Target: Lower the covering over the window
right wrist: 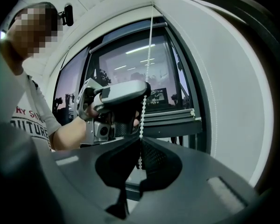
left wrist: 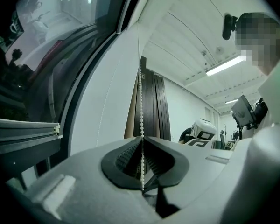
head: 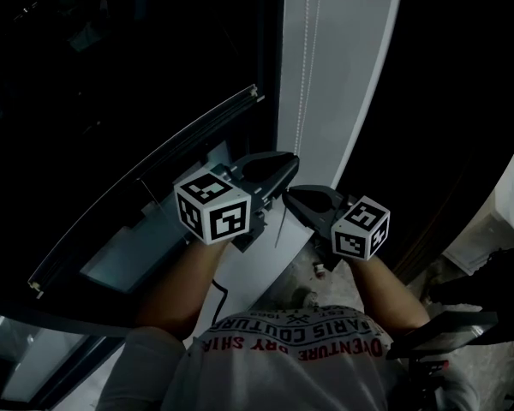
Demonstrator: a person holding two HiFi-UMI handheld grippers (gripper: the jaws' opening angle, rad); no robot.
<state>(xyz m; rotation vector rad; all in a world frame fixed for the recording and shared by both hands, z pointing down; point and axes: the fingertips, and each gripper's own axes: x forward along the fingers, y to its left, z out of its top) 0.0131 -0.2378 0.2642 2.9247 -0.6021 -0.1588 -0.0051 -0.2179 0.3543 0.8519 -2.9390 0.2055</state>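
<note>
**Both claws on the bead chain, left above right**

Left claw (left wrist: 142, 141): jaws closed down on the bead chain (left wrist: 140, 92), which rises straight out of the tips. Right claw (right wrist: 140, 142): likewise pinched on the chain, with beads showing between the pads below the tips.

In the right gripper view the left claw sits just above the right, apparently on the same strand. Both claws point roughly level. The chain's long axis runs vertical and crosses both sets of jaws square.

The chain hangs against the white wall (head: 347, 67), just right of the window (head: 111, 84). The glass at claw height looks bare. A grey bar (right wrist: 175, 119) with an end cap crosses it near the chain; shade's bottom bar or frame, cannot tell. Shade cloth not made out.

Judgement: the next pull should run straight down along the chain, not sideways. Neither claw has to reach for it. Which strand lowers the shade is not evident.
</note>
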